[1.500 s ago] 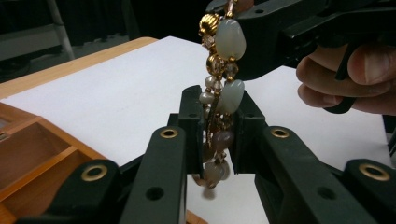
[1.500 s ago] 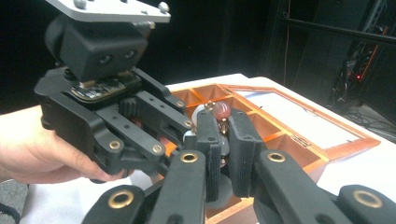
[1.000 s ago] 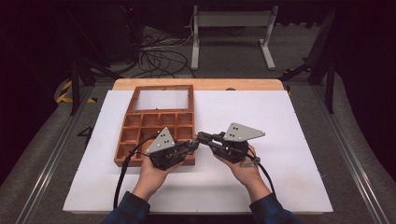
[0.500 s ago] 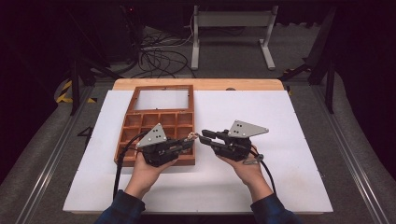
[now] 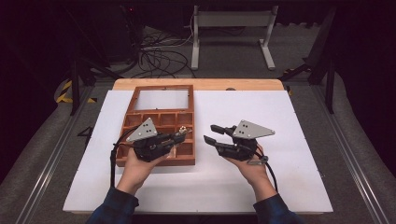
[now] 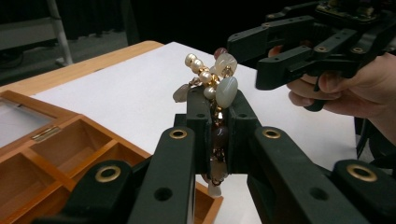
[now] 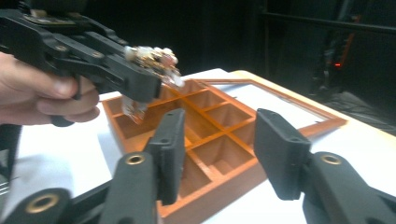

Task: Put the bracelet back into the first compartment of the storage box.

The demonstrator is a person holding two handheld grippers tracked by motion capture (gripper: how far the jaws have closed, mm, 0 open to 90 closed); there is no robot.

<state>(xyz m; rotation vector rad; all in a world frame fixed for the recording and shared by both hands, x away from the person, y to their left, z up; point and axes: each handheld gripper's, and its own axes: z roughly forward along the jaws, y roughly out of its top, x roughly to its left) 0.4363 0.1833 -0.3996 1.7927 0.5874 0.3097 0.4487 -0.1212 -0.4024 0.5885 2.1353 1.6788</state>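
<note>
1. The left gripper view gave the detail that the high view blurred: the left gripper was clenched on a beaded bracelet, with pearl-like, milky grey and dark reddish beads on gold links bunched above the pads and a short end hanging below them. In the high view the bracelet was a pale speck at the tips of the left gripper.
2. The right gripper view showed the wooden box from the side, with its square compartments bare and its glazed lid lying open flat beyond them. The high view set that box on the left part of the white table.
3. The bracelet was held in the air above the near right compartments of the box, resting on nothing; from the right gripper view it stood out of the left gripper's jaws over the box's near corner.
4. The right gripper was released: its jaws had just been opening, and the right gripper view showed a wide gap between its pads with nothing in it.
5. Both hands lay low over the table, palms up under the gripper bodies. The left hand pointed its gripper right, the right hand pointed its own left, so the tips faced each other, near but apart.
</note>
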